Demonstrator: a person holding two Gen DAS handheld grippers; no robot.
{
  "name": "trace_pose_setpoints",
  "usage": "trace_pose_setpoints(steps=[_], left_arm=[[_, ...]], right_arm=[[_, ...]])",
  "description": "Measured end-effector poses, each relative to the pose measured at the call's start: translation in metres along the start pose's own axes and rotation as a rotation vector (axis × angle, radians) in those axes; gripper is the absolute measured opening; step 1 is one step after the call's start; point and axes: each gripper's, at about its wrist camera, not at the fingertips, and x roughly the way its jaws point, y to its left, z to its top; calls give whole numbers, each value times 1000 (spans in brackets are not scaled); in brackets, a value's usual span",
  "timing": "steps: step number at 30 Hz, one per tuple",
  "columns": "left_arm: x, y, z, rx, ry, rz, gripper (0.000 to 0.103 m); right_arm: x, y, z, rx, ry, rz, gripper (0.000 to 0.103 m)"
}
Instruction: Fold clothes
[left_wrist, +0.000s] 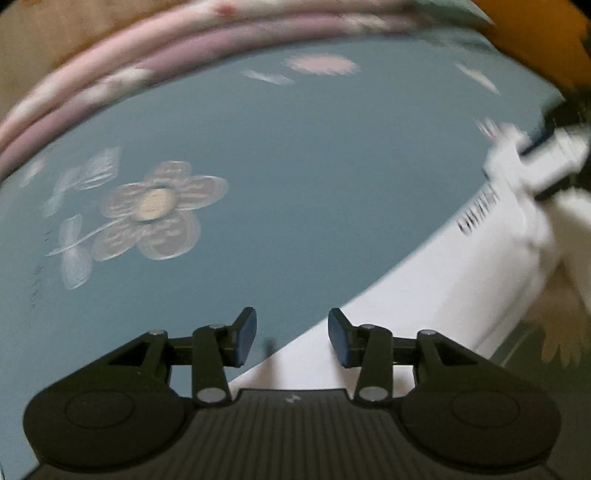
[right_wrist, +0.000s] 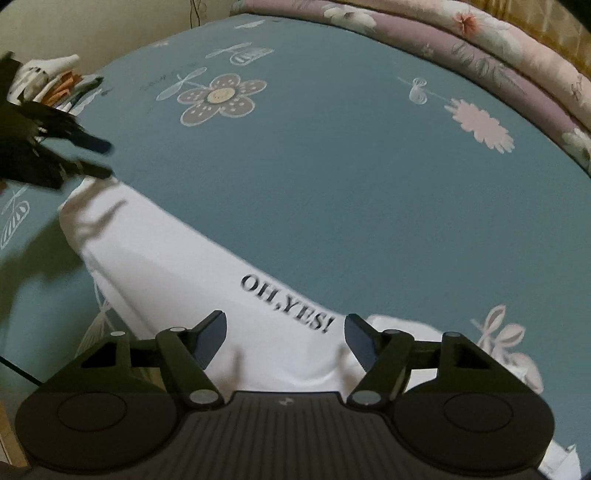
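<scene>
Left wrist view: left gripper spread, nothing between its blue pads, low centre of frame over teal flower-print bedsheet. White garment with black lettering fills lower right; right gripper blurred at right edge, cannot tell its grip there. Right wrist view: right gripper spread, hovering over the garment's "OH,YES!" print at lower centre. Left gripper at left edge, fingers apart just above the garment's far end. Folded pink and purple quilts upper right.
</scene>
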Motion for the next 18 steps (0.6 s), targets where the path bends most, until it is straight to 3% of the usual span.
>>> trace_pose_setpoints(steps=[3,8,11,13,15,18], left_arm=[[27,-25,16,172,39,-77,42],[41,-62,21,303,121,-135,39],[43,-80,28,350,161,-168,5],[41,-103,33,426,162,-124,0],[37,-110,37,398,157,-101,0],[28,-105,49,269,136,-64,0]], right_arm=[[-4,-4,-8,36,2,1,75],[-3,0,-28,97,20,22,75],[-1,3,-34,114,24,26,75],[-2,4,-37,118,22,24,75],[-4,2,-38,129,14,24,75],[-8,-4,-38,143,3,16,75]])
